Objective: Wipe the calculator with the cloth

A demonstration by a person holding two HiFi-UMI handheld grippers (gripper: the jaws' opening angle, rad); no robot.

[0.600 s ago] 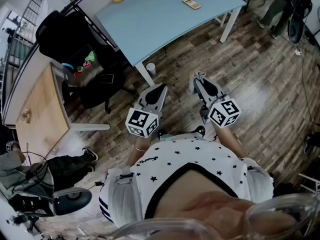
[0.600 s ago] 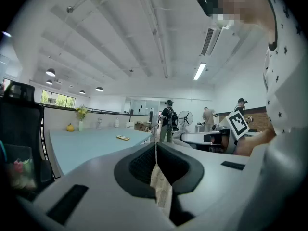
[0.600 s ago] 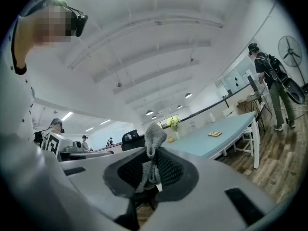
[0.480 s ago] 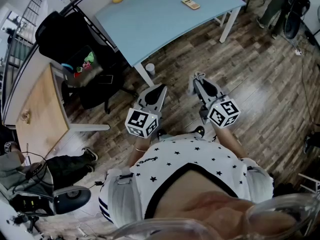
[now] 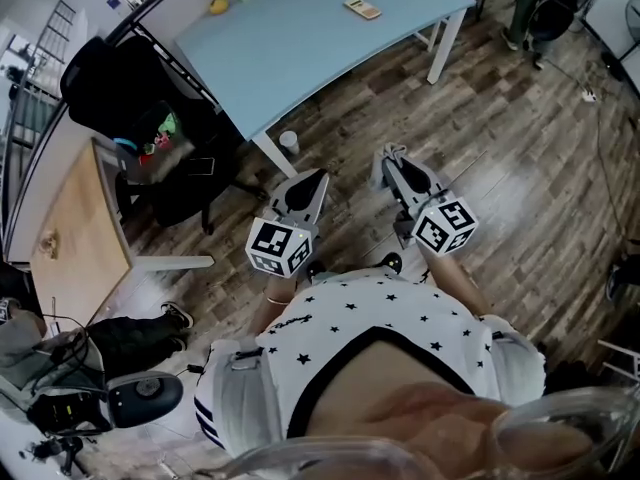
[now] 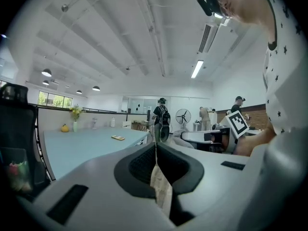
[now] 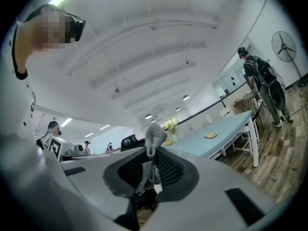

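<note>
**Cloth in R gripper, calculator way off at 12 o'clock**

Person stands on the wood floor [image 5: 520,168] with both tools held up near the chest, tips facing the blue table [image 5: 300,48]. The right gripper [image 5: 390,155] is clamped on a grey cloth [image 7: 155,136], a wad of it poking up past the pads. The left gripper [image 5: 318,176] has its jaws pressed together and nothing gripped as far as I can see. A pale sliver low in the seam could be a tag or just floor showing thru; can't say.

The calculator [image 5: 362,8] lies flat on the table top, toward the far edge and well apart from both tools, w/ bare floor and the table's near edge between. In the head view it's approx 12 o'clock from the R jaws and nearer 1 o'clock from the L. Its long axis runs about 10-to-4.

R tool looks a touch closer and carries the cloth, so it's prob the one to reach. I'd say the person has to walk up first, since neither tool is in range.
</note>
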